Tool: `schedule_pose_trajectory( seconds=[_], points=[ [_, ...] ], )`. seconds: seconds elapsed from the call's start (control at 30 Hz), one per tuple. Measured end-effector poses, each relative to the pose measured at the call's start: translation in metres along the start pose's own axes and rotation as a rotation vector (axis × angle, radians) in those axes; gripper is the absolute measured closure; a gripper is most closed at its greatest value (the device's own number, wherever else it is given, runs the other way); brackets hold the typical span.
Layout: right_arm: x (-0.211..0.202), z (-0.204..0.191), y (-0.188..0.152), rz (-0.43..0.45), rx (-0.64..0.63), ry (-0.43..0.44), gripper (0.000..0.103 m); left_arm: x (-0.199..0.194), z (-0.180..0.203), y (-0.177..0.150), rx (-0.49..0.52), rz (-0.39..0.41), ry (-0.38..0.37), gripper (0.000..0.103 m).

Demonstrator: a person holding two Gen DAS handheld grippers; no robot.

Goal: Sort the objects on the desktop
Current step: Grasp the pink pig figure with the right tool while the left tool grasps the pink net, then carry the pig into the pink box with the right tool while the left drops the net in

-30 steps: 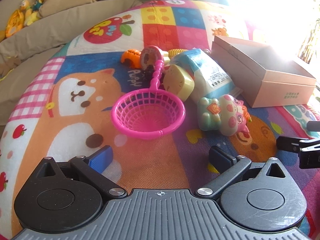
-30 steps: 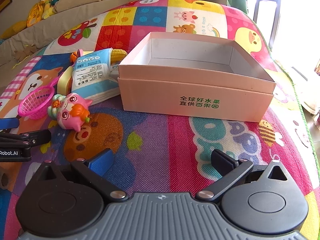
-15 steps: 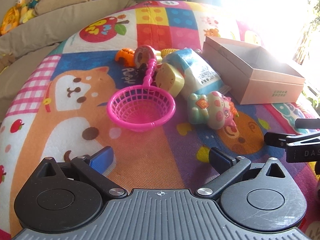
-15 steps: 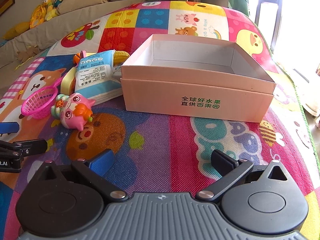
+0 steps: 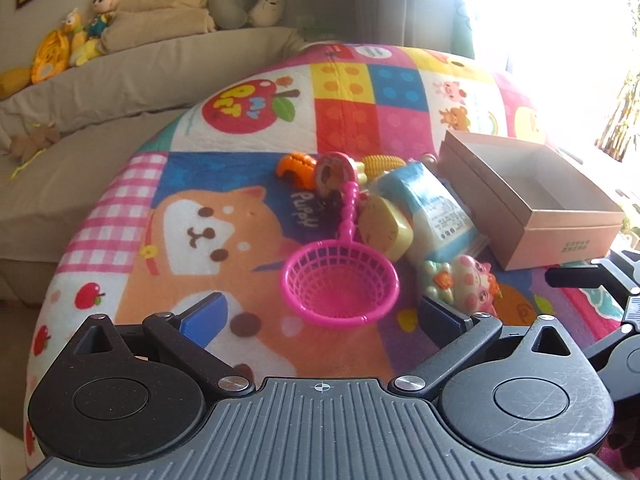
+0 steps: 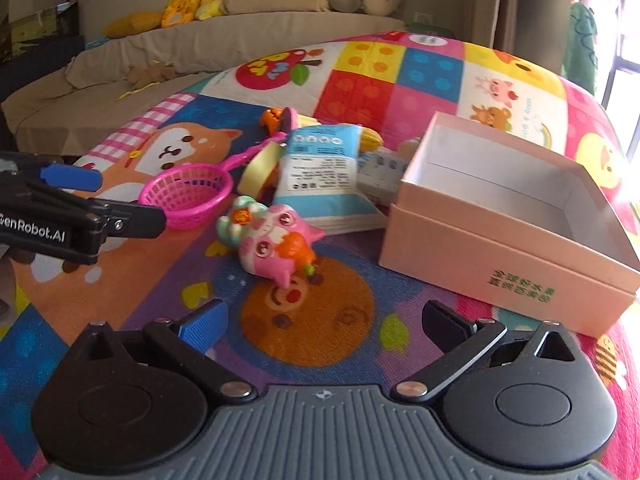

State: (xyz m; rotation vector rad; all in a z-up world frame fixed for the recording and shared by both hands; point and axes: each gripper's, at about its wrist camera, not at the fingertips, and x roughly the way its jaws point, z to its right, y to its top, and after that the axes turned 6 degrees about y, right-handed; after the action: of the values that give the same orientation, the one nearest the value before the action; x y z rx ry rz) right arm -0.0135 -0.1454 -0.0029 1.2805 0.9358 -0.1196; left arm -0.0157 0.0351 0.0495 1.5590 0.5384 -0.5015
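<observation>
A pile of toys lies on the colourful play mat (image 5: 224,216): a pink net basket (image 5: 342,288) (image 6: 188,196), a pink pig toy (image 5: 466,284) (image 6: 272,246), a blue-and-white packet (image 5: 432,212) (image 6: 320,172), a yellow case (image 5: 384,230), a corn toy (image 5: 380,164) and an orange toy (image 5: 294,164). An open, empty pink cardboard box (image 5: 560,236) (image 6: 500,264) stands to their right. My left gripper (image 5: 324,316) is open and empty, just short of the basket. My right gripper (image 6: 324,320) is open and empty, facing the pig toy.
A beige sofa (image 5: 132,80) with plush toys (image 5: 68,48) and cushions runs behind the mat. A bright window (image 5: 540,20) lies to the right. The left gripper's fingers (image 6: 132,220) reach in at the left of the right wrist view.
Both grippers have pulled back and tilted up, so the toys look further away. The right gripper has swung left from the box toward the pig toy. Both stayed open.
</observation>
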Motion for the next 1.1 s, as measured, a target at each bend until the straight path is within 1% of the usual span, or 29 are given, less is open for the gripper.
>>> schedule_pose_trajectory(
  seconds=[0.07,0.17,0.2,0.23,0.27,0.3,0.43,0.5,0.57,0.7,0.73,0.77,0.8,0.9,1.0,1.1],
  points=[
    [0.011,-0.015,0.01,0.022,-0.076,0.013,0.0,0.002,-0.003,0.006,0.002,0.007,0.014,0.0],
    [0.027,-0.03,0.023,0.038,-0.161,0.0,0.014,0.006,-0.003,0.012,0.007,0.013,0.01,0.0],
    [0.033,-0.03,0.026,0.025,-0.162,0.011,0.027,0.007,-0.002,0.014,0.008,0.014,0.007,0.0],
    [0.038,-0.029,0.029,0.004,-0.152,0.024,0.036,0.01,-0.001,0.015,0.01,0.015,0.005,0.0],
    [0.04,-0.026,0.031,-0.012,-0.134,0.037,0.036,0.013,0.0,0.016,0.013,0.014,0.003,0.0],
    [0.037,-0.022,0.031,-0.01,-0.112,0.049,0.038,0.016,0.001,0.016,0.017,0.011,-0.001,0.0],
    [0.004,-0.005,0.02,0.016,-0.087,0.057,0.039,0.04,0.013,0.014,0.058,-0.037,-0.022,0.0],
    [-0.016,0.009,0.01,0.011,-0.069,0.047,0.039,0.054,0.02,0.013,0.092,-0.064,0.003,0.0],
    [-0.032,0.024,-0.003,-0.01,-0.044,0.021,0.039,0.065,0.026,0.014,0.108,-0.073,0.032,0.0],
    [-0.054,0.043,-0.027,-0.053,-0.01,-0.046,0.039,0.071,0.032,0.014,0.134,-0.075,0.048,0.0],
    [-0.057,0.047,-0.031,-0.058,-0.006,-0.057,0.039,0.071,0.034,0.013,0.144,-0.074,0.056,0.002],
    [-0.06,0.049,-0.033,-0.061,0.0,-0.065,0.039,0.07,0.035,0.012,0.151,-0.074,0.062,0.014],
    [-0.062,0.052,-0.035,-0.06,0.012,-0.071,0.039,0.069,0.035,0.011,0.155,-0.08,0.071,0.015],
    [-0.067,0.058,-0.038,-0.055,0.045,-0.079,0.039,0.057,0.032,0.007,0.14,-0.073,0.077,0.016],
    [-0.076,0.062,-0.04,-0.043,0.048,-0.096,0.039,0.025,0.032,0.006,0.166,-0.01,0.088,0.016],
    [-0.092,0.069,-0.041,-0.02,0.044,-0.125,0.039,-0.02,0.035,0.023,0.157,0.082,0.031,0.016]
  ],
)
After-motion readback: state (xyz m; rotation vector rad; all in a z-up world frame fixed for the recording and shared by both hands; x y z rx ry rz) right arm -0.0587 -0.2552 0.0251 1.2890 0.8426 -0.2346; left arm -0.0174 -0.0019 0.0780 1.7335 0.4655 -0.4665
